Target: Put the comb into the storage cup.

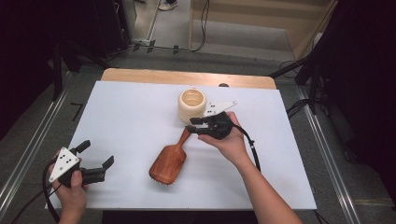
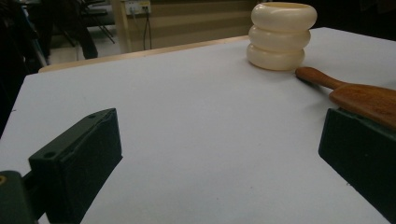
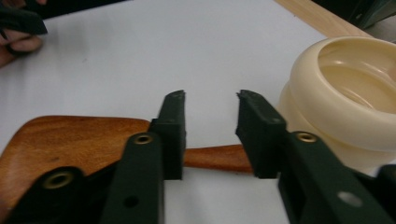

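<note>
- My right gripper (image 1: 195,125) straddles the brush (image 1: 169,160) handle, jaws narrowed around it; I cannot tell if the pads touch it.
- The brush lies mid-surface (image 1: 130,116), head toward 7 o'clock, handle toward the cup (image 1: 191,105) at 12.
- My left gripper (image 1: 98,161) sits wide apart, empty, at 8 o'clock.

Wooden table (image 1: 140,74) with a white sheet cover (image 1: 130,121). On it: cream ribbed three-ring cup (image 1: 191,105) near the far edge, reddish-brown wooden paddle hairbrush (image 1: 169,161) just beside it, handle toward the cup.
</note>
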